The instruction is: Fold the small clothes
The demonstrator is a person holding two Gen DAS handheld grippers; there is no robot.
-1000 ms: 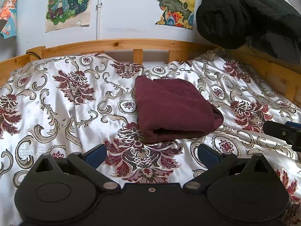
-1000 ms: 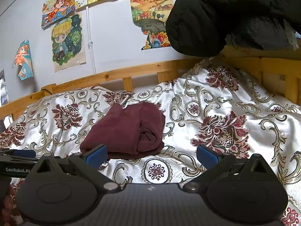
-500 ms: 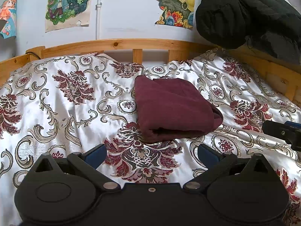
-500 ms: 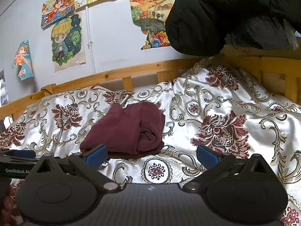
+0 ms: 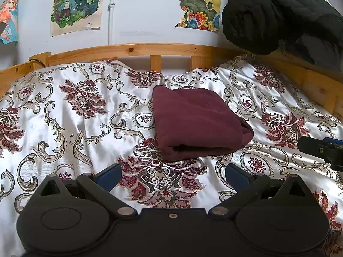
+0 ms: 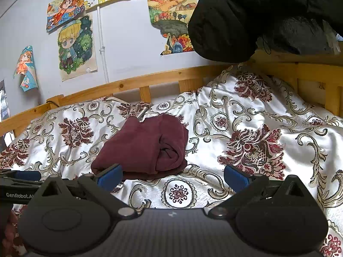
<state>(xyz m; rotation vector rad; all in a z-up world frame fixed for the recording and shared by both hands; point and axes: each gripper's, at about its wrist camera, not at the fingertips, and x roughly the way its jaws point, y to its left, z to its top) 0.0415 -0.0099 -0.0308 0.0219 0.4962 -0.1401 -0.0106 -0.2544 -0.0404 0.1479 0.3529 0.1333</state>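
— Where is the garment?
— The maroon cloth (image 5: 197, 124) lies folded mid-bed on the patterned bedspread (image 5: 64, 117), nearer the headboard rail (image 5: 137, 50).
— And the tongs?
— Left gripper (image 5: 172, 174) and right gripper (image 6: 172, 175) both gape apart, empty, short of the cloth.
— Best finish?
— Probably square the bulging right edge, pressing gently, not dragging.

Both views are taken low over the bedspread (image 5: 64, 128), faced toward the wooden headboard (image 5: 128, 50) and postered wall. The folded maroon garment (image 5: 197, 124) is shared, seen near from left and right.
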